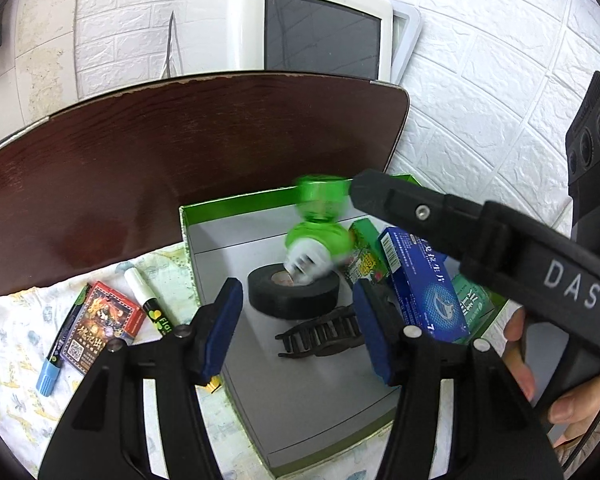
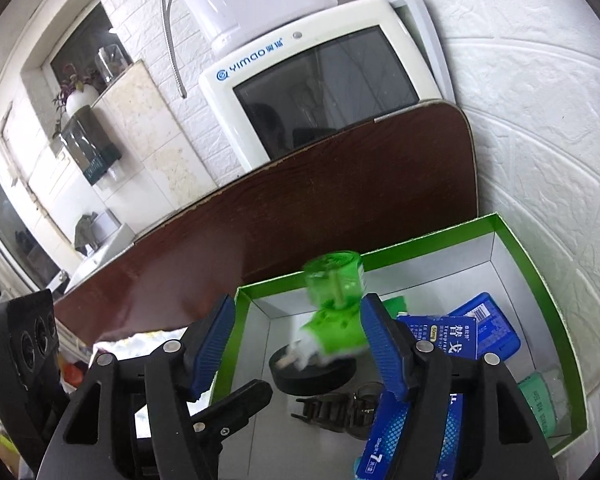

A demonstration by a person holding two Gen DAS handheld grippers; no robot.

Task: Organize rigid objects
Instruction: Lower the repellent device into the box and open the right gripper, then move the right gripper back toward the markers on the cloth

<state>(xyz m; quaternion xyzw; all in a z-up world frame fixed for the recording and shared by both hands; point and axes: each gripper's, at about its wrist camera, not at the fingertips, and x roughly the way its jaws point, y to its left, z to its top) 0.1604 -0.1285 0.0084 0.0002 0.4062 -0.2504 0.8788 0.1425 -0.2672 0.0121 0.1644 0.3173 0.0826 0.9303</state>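
Note:
A green-rimmed box (image 1: 228, 248) (image 2: 536, 264) holds a black tape roll (image 1: 294, 292) (image 2: 314, 374), a dark hair claw (image 1: 320, 336) (image 2: 340, 410), blue cartons (image 1: 424, 284) (image 2: 444, 334) and green packs. A green plug-in bottle (image 1: 320, 224) (image 2: 334, 308), blurred and tilted, is in the air just above the tape roll, between the open fingers of my right gripper (image 2: 298, 344) and free of them. My left gripper (image 1: 296, 328) is open and empty over the box's near part. The right gripper's finger (image 1: 440, 216) crosses the left wrist view.
On the patterned cloth left of the box lie a red card pack (image 1: 100, 324), a white marker (image 1: 148, 300) and a blue-capped pen (image 1: 58, 352). A dark wooden board (image 1: 180, 160) leans behind the box, with a white appliance (image 1: 308, 28) and brick wall beyond.

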